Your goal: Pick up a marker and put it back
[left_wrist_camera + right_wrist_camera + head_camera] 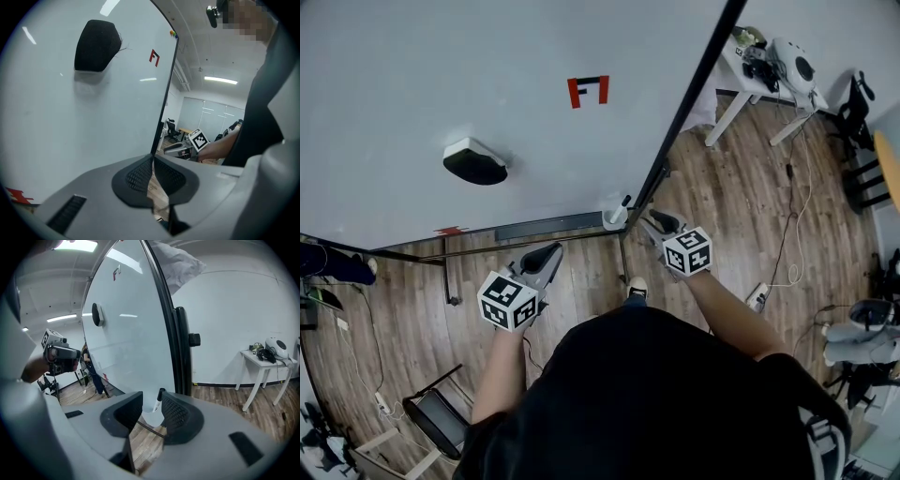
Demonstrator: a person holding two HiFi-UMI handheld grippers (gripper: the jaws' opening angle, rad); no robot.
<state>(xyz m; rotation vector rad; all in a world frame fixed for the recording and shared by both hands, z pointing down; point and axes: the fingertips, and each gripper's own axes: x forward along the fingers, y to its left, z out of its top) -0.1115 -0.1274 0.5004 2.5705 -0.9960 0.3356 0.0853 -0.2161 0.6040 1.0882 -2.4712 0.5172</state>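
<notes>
A marker (623,204) with a black cap stands upright in a small white cup (614,221) at the whiteboard's (441,94) lower right corner. My right gripper (649,225) sits just right of it, open. In the right gripper view the marker (159,398) shows in the gap just beyond the right gripper (151,400), and neither pad touches it. My left gripper (546,259) hangs lower and to the left, below the board's tray (548,227). In the left gripper view the left gripper (152,176) is shut with nothing in it.
A black eraser (473,161) clings to the board, with a red mark (588,90) higher up. The board's black frame post (180,348) rises right behind the cup. A white table (759,80) with gear stands at far right, a chair (441,417) at lower left. Cables cross the wooden floor.
</notes>
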